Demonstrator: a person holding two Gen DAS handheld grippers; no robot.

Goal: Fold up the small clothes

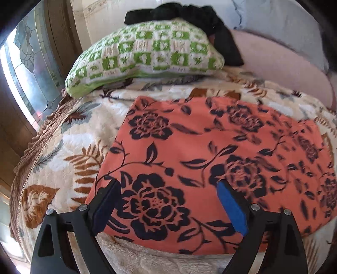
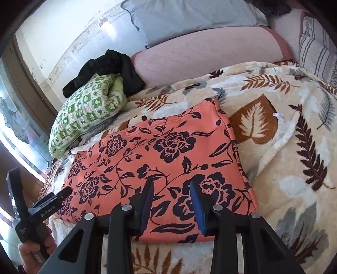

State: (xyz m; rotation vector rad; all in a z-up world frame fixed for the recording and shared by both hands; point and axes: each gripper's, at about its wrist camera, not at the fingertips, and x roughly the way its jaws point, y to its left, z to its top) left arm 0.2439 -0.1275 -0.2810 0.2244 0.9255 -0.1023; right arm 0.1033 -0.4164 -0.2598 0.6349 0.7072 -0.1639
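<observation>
An orange garment with a dark floral print [image 1: 189, 147] lies folded flat in a rectangle on the leaf-patterned blanket [image 1: 69, 147]; it also shows in the right wrist view [image 2: 168, 160]. My left gripper [image 1: 168, 185] is open wide, its fingers over the garment's near left part, holding nothing. My right gripper [image 2: 171, 185] is open with a narrower gap, over the garment's near edge, holding nothing. The left gripper also shows at the left edge of the right wrist view [image 2: 52, 198], beside the garment's left corner.
A green-and-white patterned cloth bundle [image 1: 143, 54] lies behind the garment, with a black garment [image 1: 189, 19] on top. A pink cushion [image 2: 210, 57] and grey pillows [image 2: 189, 19] sit at the back. A window [image 1: 27, 80] and the bed's edge are at left.
</observation>
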